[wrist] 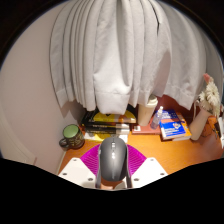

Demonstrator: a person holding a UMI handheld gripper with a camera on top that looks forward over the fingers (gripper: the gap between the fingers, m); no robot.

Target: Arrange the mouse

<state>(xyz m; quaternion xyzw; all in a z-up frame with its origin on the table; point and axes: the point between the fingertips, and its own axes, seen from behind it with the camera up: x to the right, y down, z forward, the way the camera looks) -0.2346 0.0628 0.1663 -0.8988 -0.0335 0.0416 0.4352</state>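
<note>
A dark grey computer mouse [112,158] sits between my gripper's [112,166] two fingers, its nose pointing away from me. The magenta pads [90,157] press against both of its sides, so the gripper is shut on the mouse. It is held above the orange-brown desk [150,146]. The mouse's rear end is hidden low between the white finger bodies.
Long white curtains [115,55] hang behind the desk. Beyond the fingers lie a green mug [71,133] on the left, a stack of books [108,122] in the middle, a blue box [172,126] and a small white figure [207,98] on the right.
</note>
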